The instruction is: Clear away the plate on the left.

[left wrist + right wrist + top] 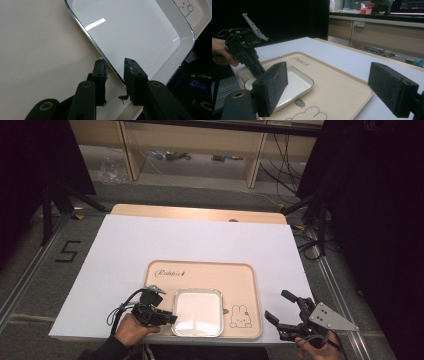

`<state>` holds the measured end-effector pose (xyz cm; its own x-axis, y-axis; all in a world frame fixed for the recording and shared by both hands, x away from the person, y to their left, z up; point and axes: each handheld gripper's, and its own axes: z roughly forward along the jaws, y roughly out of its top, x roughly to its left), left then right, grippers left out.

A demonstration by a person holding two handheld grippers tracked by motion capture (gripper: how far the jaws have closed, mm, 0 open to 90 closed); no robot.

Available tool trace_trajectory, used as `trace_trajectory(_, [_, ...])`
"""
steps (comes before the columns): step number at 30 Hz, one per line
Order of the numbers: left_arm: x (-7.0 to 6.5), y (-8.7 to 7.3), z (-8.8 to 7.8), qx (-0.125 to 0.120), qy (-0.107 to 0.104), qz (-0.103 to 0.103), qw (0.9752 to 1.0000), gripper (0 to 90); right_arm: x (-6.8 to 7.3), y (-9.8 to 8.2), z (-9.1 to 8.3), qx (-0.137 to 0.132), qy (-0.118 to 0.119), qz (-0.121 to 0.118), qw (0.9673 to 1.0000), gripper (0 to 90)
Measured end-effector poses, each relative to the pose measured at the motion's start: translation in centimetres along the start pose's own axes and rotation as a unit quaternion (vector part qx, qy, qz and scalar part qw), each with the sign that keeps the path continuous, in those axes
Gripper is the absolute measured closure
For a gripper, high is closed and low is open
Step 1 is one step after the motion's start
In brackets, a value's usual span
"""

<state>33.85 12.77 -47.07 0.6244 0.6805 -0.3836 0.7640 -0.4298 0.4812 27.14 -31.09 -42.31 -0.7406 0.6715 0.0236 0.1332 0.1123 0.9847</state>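
Observation:
A small square metal plate (197,312) with a white inside lies on a beige tray (200,275) that bears a rabbit drawing (240,316). My left gripper (172,318) is at the plate's left rim. In the left gripper view its jaws (115,62) stand narrowly apart, astride the rim of the plate (130,30): one over the tray (37,50), one over the plate's inside. My right gripper (276,304) hovers wide open off the tray's right edge, holding nothing. Its own view (328,75) looks across the tray (337,85) to the plate (294,85) and the left gripper (260,72).
The tray sits on a white board (175,240) that covers a wooden table (200,212). The table's near edge runs just under both hands. A black "5" mark (67,251) lies on the floor at left. Shelving (200,150) and stand legs (310,205) are behind the table.

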Motion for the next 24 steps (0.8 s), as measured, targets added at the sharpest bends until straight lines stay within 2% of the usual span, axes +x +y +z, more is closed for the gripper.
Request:
trace_trajectory(2, [-0.1,0.0,-0.1,-0.007,0.001,-0.004,1.0,69.0,0.0,0.0,0.1,0.0,-0.001,-0.002,1.0,16.9])
trace_trajectory(4, [-0.1,0.0,-0.2,-0.01,-0.002,-0.011,0.9999,63.1,0.0,0.0,0.0,0.004,-0.001,-0.003,1.0,16.9])
trace_trajectory(6, [-0.3,0.0,-0.5,-0.009,0.001,-0.001,1.0,54.6,0.0,0.0,0.0,0.0,-0.001,0.0,1.0,16.9])
trace_trajectory(8, [-0.7,-0.1,-0.8,-0.021,0.008,0.006,0.9997,49.3,0.0,0.0,0.0,0.002,-0.002,-0.002,1.0,16.9])
trace_trajectory(9, [-0.9,-0.1,-0.8,-0.037,0.015,0.008,0.9992,47.0,0.0,0.0,0.0,0.002,0.0,-0.001,1.0,16.9])
trace_trajectory(10, [-1.1,-0.1,-1.2,-0.037,0.028,0.034,0.9984,45.6,0.0,0.0,0.0,0.002,0.0,-0.001,1.0,16.9])
trace_trajectory(11, [-1.4,-0.1,-1.3,-0.049,0.033,0.033,0.9977,42.6,0.0,0.0,0.0,0.0,-0.002,-0.002,1.0,16.9])
trace_trajectory(12, [-1.4,-0.1,-1.6,-0.054,0.04,0.044,0.9967,40.1,0.0,0.0,0.1,0.001,-0.002,-0.003,1.0,16.9])
trace_trajectory(13, [-1.6,-0.2,-1.6,-0.067,0.04,0.039,0.9962,38.1,0.0,0.0,0.0,0.004,0.001,-0.003,1.0,16.9])
trace_trajectory(14, [-1.7,-0.3,-1.9,-0.074,0.047,0.042,0.9953,36.5,0.0,0.0,0.0,0.001,-0.001,-0.001,1.0,16.9])
trace_trajectory(16, [-1.9,-0.4,-2.2,-0.092,0.067,0.043,0.9925,32.4,0.0,0.0,0.1,0.0,-0.001,-0.001,1.0,16.8])
trace_trajectory(18, [-2.2,-0.5,-2.6,-0.116,0.094,0.05,0.9875,28.7,0.0,0.0,0.0,0.004,-0.001,-0.003,1.0,16.9])
trace_trajectory(21, [-2.4,-0.7,-3.3,-0.156,0.097,0.052,0.9816,26.5,0.0,0.0,0.1,0.001,0.001,-0.002,1.0,16.8])
trace_trajectory(22, [-2.4,-0.7,-3.6,-0.163,0.096,0.055,0.9804,25.9,0.0,0.0,0.1,0.001,0.001,-0.002,1.0,16.8])
trace_trajectory(24, [-2.5,-1.0,-4.1,-0.193,0.099,0.049,0.975,24.1,0.0,0.0,0.1,0.0,-0.002,-0.002,1.0,16.8])
